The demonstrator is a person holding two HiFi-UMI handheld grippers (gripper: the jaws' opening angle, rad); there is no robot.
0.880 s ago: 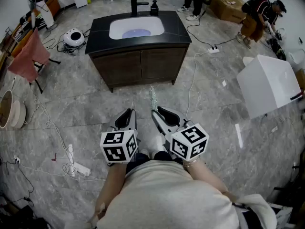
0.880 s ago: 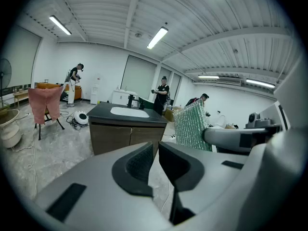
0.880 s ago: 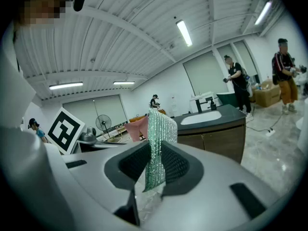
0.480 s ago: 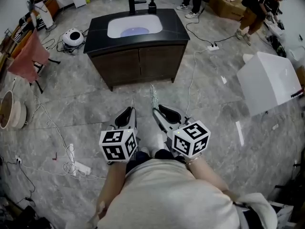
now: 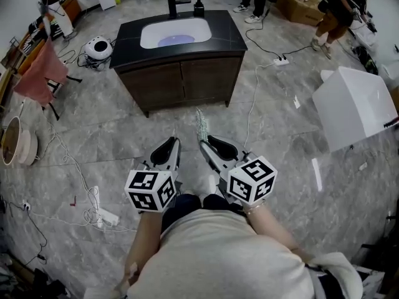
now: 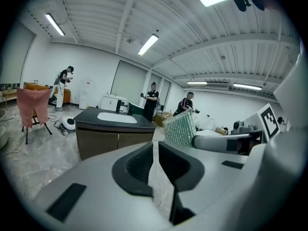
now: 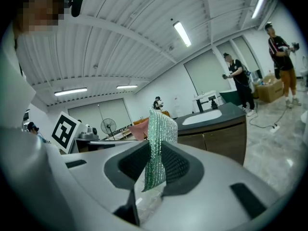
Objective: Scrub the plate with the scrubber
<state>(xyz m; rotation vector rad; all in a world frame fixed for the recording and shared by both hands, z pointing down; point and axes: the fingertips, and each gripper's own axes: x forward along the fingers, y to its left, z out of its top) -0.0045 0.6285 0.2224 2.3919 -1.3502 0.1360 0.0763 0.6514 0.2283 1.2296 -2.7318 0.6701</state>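
I stand on the grey floor a few steps in front of a dark sink cabinet [image 5: 181, 73]. Its white basin [image 5: 149, 36] holds a pale bluish round shape [image 5: 174, 42], probably the plate. My right gripper [image 5: 209, 143] is shut on a green mesh scrubber [image 5: 200, 124] that sticks up between its pads [image 7: 178, 165]. The scrubber [image 7: 156, 143] fills the middle of the right gripper view. My left gripper [image 5: 169, 148] hangs beside it, its jaws closed together with nothing between them, and the scrubber [image 6: 180, 129] shows to its right. Both grippers are well short of the sink.
A black faucet [image 5: 174, 5] and a soap bottle [image 5: 199, 6] stand behind the basin. Cables and a power strip [image 5: 103, 217] lie on the floor at left. A white box [image 5: 352, 108] stands at right and a pink cloth [image 5: 38, 73] on a rack at left. Other people work along the far wall.
Both grippers hold nearly the same pose. The left gripper has sunk slightly down and left. The scrubber stays clamped in the right gripper.
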